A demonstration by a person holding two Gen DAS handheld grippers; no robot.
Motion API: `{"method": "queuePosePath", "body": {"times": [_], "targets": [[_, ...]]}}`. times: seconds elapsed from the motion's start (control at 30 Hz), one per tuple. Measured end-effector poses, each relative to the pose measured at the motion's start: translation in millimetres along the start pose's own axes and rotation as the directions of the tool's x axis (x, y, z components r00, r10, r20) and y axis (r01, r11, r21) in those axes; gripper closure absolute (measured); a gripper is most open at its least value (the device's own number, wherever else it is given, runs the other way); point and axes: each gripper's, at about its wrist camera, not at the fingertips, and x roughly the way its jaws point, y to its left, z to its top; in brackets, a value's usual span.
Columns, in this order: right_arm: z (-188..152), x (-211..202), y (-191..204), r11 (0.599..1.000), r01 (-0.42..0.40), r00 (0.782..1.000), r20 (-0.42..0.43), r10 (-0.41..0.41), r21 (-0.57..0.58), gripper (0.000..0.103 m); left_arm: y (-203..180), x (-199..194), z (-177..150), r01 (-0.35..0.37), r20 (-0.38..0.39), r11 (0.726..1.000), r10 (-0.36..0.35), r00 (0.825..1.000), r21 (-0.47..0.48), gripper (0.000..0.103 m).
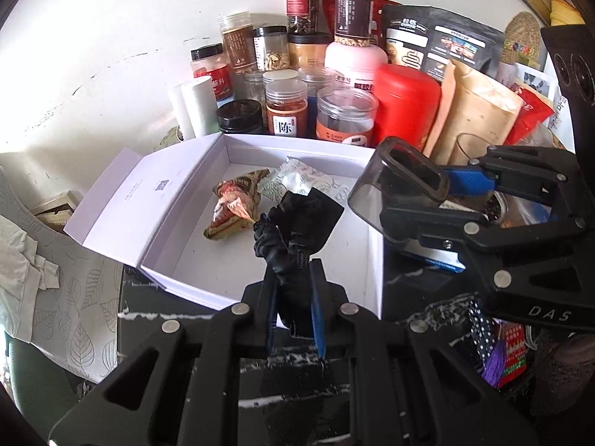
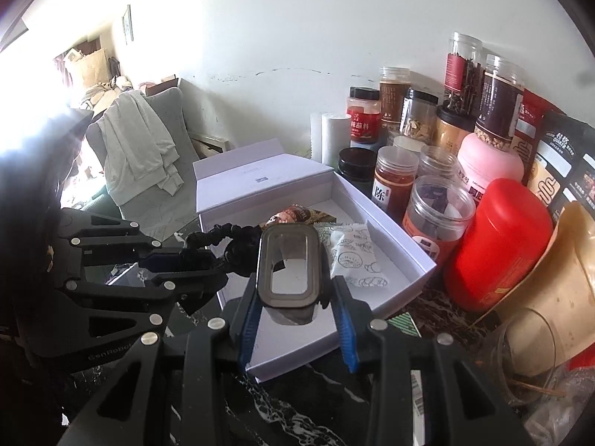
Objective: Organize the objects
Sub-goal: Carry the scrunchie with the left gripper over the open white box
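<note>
An open white box (image 1: 366, 156) (image 2: 394, 223) lies on the dark marble table. Inside lie a brown-red snack packet (image 1: 232, 204) (image 2: 290, 215) and a white patterned packet (image 1: 297, 180) (image 2: 355, 256). My left gripper (image 1: 293, 308) (image 2: 208, 256) is shut on a black fabric scrunchie-like item (image 1: 293, 223) (image 2: 230, 239), held over the box's near part. My right gripper (image 2: 295, 319) (image 1: 452, 200) is shut on a smoky translucent plastic case (image 2: 288, 267) (image 1: 399, 189), held above the box's near right edge.
Several jars, a red canister (image 1: 407, 104) (image 2: 498, 238), a pink bottle (image 2: 491, 160) and pouches crowd the wall behind the box. The box lid (image 1: 137, 200) hangs open to the left. A chair with cloth (image 2: 137, 145) stands left. A glass jar (image 2: 528, 353) lies right.
</note>
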Motion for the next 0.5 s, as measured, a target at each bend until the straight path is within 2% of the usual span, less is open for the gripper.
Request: {"method": "queuePosePath", "body": {"times": [0.3, 0.37, 0.5], "targets": [[25, 38, -18, 1.000, 0.025, 0.999, -0.021, -0.025, 0.002, 0.067, 21, 34, 34, -0.032, 0.016, 0.999, 0.032, 0.999, -0.022, 0.089], [28, 47, -22, 1.000, 0.028, 0.999, -0.030, -0.028, -0.003, 0.067, 24, 41, 43, -0.075, 0.022, 0.997, 0.075, 0.997, -0.008, 0.089], [33, 65, -33, 1.000, 0.028, 0.999, -0.045, -0.028, 0.010, 0.067, 30, 54, 57, -0.089, 0.027, 0.996, 0.089, 0.996, -0.007, 0.089]]}}
